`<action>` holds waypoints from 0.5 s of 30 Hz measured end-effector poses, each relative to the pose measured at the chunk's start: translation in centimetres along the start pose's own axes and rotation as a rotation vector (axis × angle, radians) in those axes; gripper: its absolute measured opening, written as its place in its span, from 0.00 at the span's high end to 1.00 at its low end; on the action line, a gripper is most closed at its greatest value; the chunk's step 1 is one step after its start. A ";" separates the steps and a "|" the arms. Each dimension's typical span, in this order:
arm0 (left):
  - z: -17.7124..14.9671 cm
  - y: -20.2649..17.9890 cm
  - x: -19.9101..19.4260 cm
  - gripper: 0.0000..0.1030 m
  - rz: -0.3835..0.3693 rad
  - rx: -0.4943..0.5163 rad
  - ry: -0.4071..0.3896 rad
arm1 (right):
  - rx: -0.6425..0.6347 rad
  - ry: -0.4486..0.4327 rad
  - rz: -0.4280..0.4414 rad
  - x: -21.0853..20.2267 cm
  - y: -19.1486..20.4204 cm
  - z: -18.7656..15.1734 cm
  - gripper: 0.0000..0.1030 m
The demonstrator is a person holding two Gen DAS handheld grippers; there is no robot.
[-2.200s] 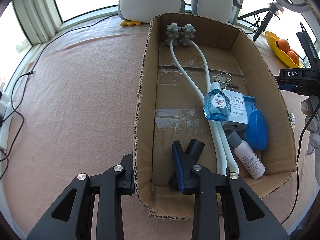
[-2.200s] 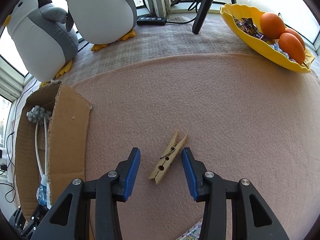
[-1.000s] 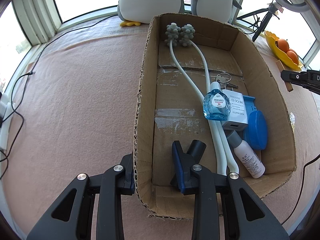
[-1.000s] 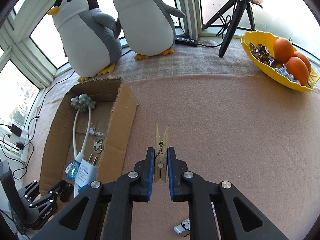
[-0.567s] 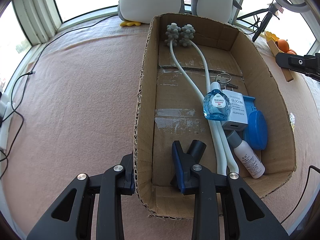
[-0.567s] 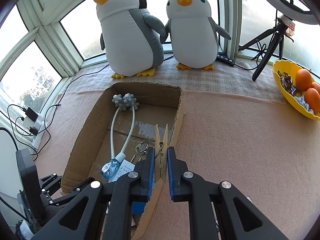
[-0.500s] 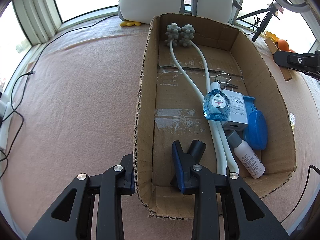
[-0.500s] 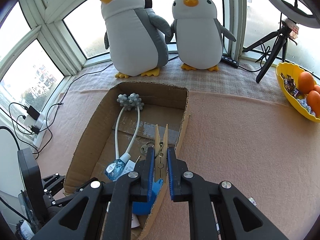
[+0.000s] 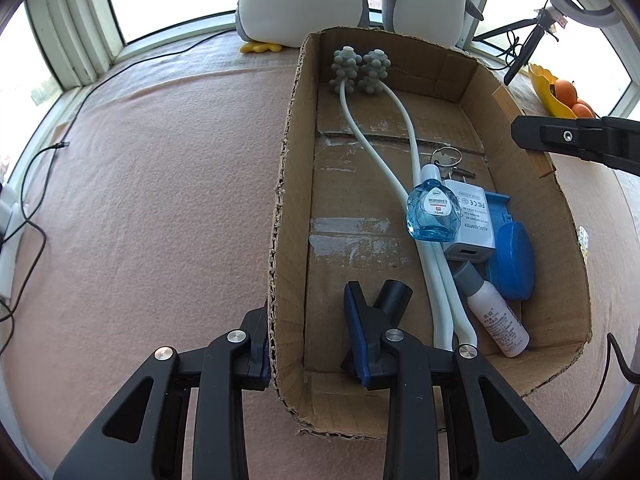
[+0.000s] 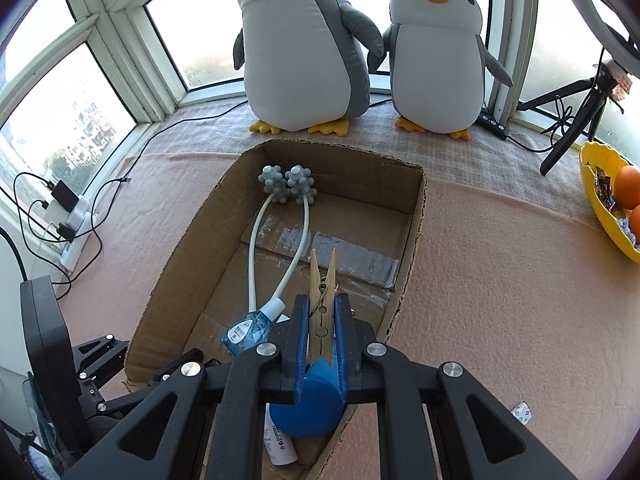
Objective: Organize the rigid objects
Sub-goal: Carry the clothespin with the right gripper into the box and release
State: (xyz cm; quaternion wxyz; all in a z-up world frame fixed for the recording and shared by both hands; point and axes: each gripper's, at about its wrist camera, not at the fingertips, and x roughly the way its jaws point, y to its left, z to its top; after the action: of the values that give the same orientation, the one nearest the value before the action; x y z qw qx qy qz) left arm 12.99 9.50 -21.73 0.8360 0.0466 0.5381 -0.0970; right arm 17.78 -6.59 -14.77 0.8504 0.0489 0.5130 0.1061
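An open cardboard box (image 9: 288, 184) lies on the pink cloth. It holds a white massager with grey knobbly balls (image 9: 360, 68), a blue drop bottle (image 9: 432, 216), a white adapter (image 9: 470, 224), a blue round case (image 9: 516, 260), a small white bottle (image 9: 496, 320) and keys (image 9: 446, 158). My left gripper (image 9: 306, 328) stands astride the box's left wall near its front corner, one finger outside and one inside, shut on the wall. My right gripper (image 10: 322, 308) is shut on a wooden clothespin (image 10: 322, 280), which points forward above the right side of the box. One of its black fingers (image 9: 568, 138) shows over the right wall.
Two plush penguins (image 10: 304, 52) (image 10: 436, 60) stand behind the box by the window. A yellow bowl with oranges (image 10: 604, 200) and a tripod (image 10: 572, 128) are at the right. Cables and a power strip (image 10: 68, 216) lie at the left. A small packet (image 10: 520, 414) lies on the cloth.
My right gripper has carried the clothespin leftward from above the bare cloth to above the box. The left gripper and the box have not moved.
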 end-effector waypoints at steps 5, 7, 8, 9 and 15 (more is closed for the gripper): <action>0.0 0.1 0.0 0.72 0.000 0.001 0.000 | -0.009 0.003 0.016 0.0 0.2 -0.1 0.89; -0.1 0.1 0.0 0.72 0.000 0.001 0.000 | -0.013 0.002 0.013 -0.1 0.3 -0.2 0.79; 0.0 0.0 0.0 0.72 0.001 0.001 0.000 | -0.015 0.001 0.014 -0.2 0.3 -0.1 0.74; 0.0 0.0 0.0 0.72 0.000 0.001 0.000 | -0.016 -0.003 0.017 -0.3 0.3 -0.2 0.68; 0.0 0.0 0.0 0.72 0.000 0.001 -0.001 | -0.010 -0.021 0.016 -1.6 0.2 -0.5 0.68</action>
State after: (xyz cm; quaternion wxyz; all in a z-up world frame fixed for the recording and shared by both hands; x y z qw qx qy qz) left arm 12.98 9.55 -21.75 0.8363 0.0469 0.5375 -0.0974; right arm 16.59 -6.77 -13.63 0.8552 0.0498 0.5029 0.1150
